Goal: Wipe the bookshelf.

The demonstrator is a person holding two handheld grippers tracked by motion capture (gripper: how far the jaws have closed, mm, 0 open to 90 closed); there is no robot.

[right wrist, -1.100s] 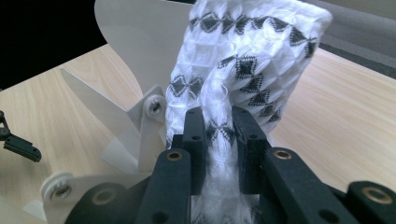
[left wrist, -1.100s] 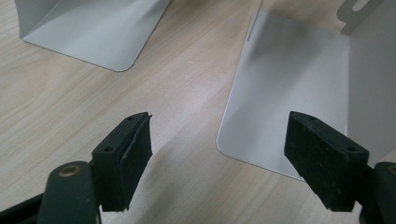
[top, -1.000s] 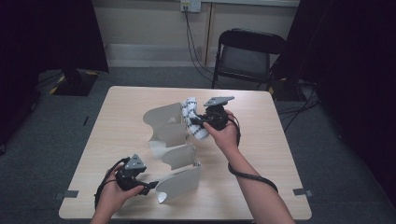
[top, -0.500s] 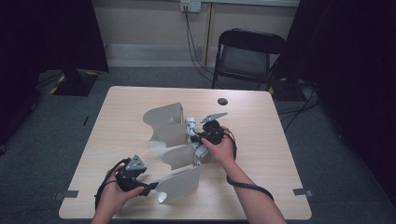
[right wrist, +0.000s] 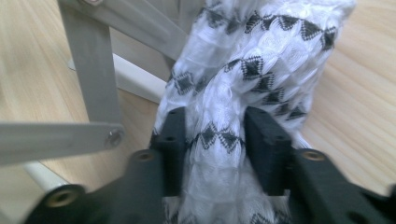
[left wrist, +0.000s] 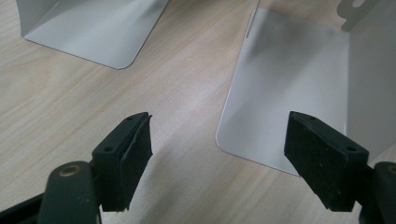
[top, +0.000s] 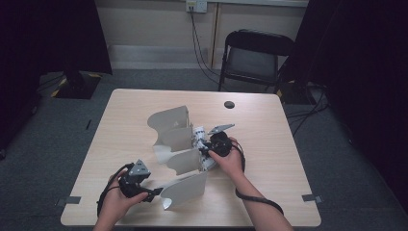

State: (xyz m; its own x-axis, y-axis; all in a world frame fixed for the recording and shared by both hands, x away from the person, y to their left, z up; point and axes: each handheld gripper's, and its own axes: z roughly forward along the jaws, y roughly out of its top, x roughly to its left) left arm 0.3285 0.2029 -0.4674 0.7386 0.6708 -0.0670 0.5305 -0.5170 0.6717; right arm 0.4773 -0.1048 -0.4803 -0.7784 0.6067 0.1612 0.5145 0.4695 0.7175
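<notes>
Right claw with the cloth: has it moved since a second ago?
Yes. In the high view the right claw has come toward the person, away from the black disc, carrying the white cloth down among the bookends; its jaws have just been opening.

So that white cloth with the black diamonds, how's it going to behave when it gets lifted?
The patterned cloth is bunched and folded between the right gripper jaws, so it is probably floppy and will droop. It looks thin and woven, so likely light. The textured weave probably resists slipping.

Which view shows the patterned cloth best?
Right gripper view: the cloth is close up between the right gripper jaws, its black diamonds clear. High view gives a small white roll by the bookends.
</notes>
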